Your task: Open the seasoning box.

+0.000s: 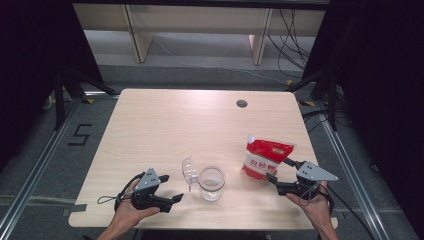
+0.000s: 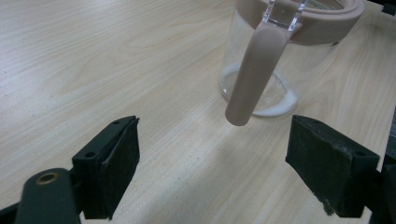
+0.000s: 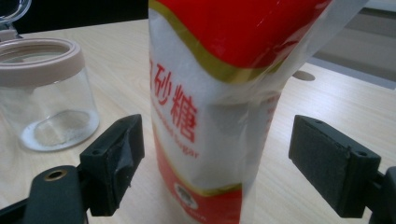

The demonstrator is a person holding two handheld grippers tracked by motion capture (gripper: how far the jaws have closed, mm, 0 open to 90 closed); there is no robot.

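Left gripper (image 1: pixel 170 187) low over the table's near edge at the left, held from below by the left hand (image 1: pixel 131 210), jaws spread wide, nothing between the pads. Right gripper (image 1: pixel 279 168) near the right edge, gripped by the right hand (image 1: pixel 311 200), jaws gaping, pads pressing on nothing.

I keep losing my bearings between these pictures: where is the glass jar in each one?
High view: the glass jar stands near the table's front edge, centre.
Left gripper view: top right, past the open jaws.
Right gripper view: far left.
Shared landmark: its pinkish-brown rim.
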